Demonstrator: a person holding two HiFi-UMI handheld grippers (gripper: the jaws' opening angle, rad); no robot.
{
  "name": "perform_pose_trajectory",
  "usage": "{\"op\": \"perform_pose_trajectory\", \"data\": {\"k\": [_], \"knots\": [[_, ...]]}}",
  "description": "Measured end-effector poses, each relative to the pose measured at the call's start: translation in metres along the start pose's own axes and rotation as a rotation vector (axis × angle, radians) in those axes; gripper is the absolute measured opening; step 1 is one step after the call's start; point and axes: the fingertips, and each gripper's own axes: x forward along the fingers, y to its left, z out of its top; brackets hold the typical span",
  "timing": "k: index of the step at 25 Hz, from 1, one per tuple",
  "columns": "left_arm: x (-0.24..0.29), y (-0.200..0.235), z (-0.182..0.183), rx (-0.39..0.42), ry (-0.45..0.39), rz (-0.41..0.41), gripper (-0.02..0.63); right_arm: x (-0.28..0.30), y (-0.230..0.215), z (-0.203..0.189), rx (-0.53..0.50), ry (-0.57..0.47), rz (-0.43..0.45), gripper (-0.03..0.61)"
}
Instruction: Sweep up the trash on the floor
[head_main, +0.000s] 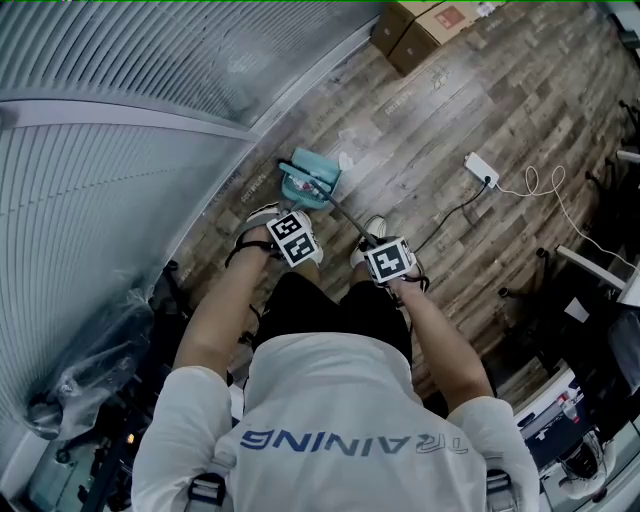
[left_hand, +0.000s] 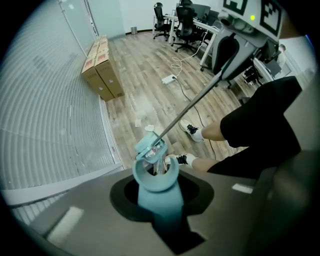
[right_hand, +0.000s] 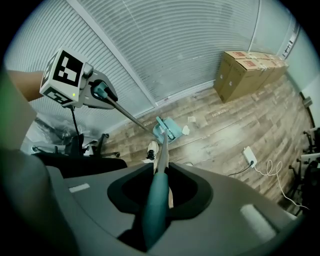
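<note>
Two grippers loaded | left gripper (head_main: 292, 240) clamped on looped teal handle (left_hand: 156, 194) | dustpan (head_main: 310, 180) on floor (head_main: 450, 110), paper scraps (right_hand: 186, 130) just beside it | right gripper (head_main: 390, 262) clamped on teal pole grip (right_hand: 156, 205) | judged: poles light, stiff, smooth, so hold at grips; scraps likely flutter.

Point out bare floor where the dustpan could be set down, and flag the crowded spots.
Bare wood floor lies between the dustpan, the cardboard boxes and the power strip. A paper scrap sits right by the dustpan. Crowded: the cable and furniture legs at right.
</note>
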Motion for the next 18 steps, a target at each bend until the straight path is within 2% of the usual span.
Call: {"op": "perform_pose_trajectory", "data": {"k": [6, 18], "knots": [[0.002, 0.003, -0.002, -0.001, -0.006, -0.004, 0.089, -0.008, -0.008, -0.006, 0.058, -0.026, 0.003, 0.109], [0.001, 0.001, -0.002, 0.005, -0.007, -0.002, 0.089, -0.05, -0.087, 0.044, 0.22, -0.188, -0.123, 0.109]]}}
